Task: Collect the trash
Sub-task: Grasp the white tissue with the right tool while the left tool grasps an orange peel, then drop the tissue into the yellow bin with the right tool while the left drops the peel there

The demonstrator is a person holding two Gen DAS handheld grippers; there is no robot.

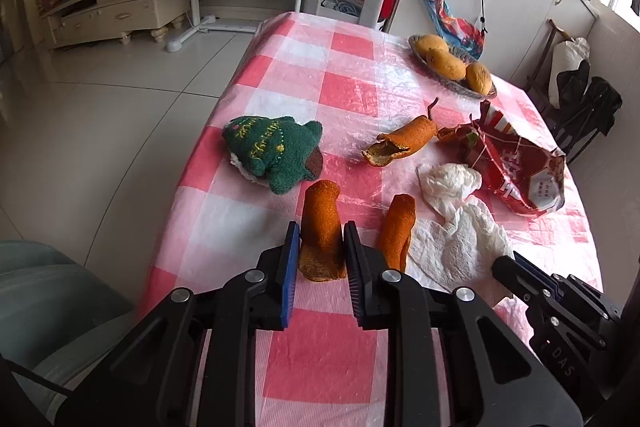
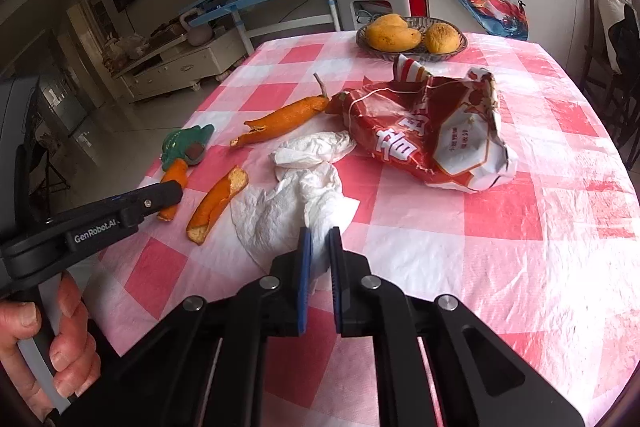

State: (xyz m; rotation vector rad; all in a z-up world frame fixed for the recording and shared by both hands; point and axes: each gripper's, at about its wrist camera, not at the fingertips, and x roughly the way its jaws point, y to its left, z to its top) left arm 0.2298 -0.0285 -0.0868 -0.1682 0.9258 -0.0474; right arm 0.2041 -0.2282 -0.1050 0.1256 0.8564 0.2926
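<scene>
On the pink checked tablecloth (image 1: 348, 75) lie three orange peels, crumpled white tissue and a torn red snack bag (image 1: 520, 167). My left gripper (image 1: 320, 239) is closed around the nearest peel (image 1: 320, 223), its pads against both sides. A second peel (image 1: 396, 231) lies just right of it, a third (image 1: 400, 143) farther off. My right gripper (image 2: 320, 239) is shut on the edge of the white tissue (image 2: 296, 195). The snack bag (image 2: 432, 135) lies beyond the tissue, to the right.
A green knitted toy (image 1: 272, 151) lies at the table's left edge. A woven basket (image 2: 370, 45) of yellow fruit stands at the far side. A grey bin (image 1: 36, 291) stands on the floor at lower left. Chairs and cabinets stand to the right.
</scene>
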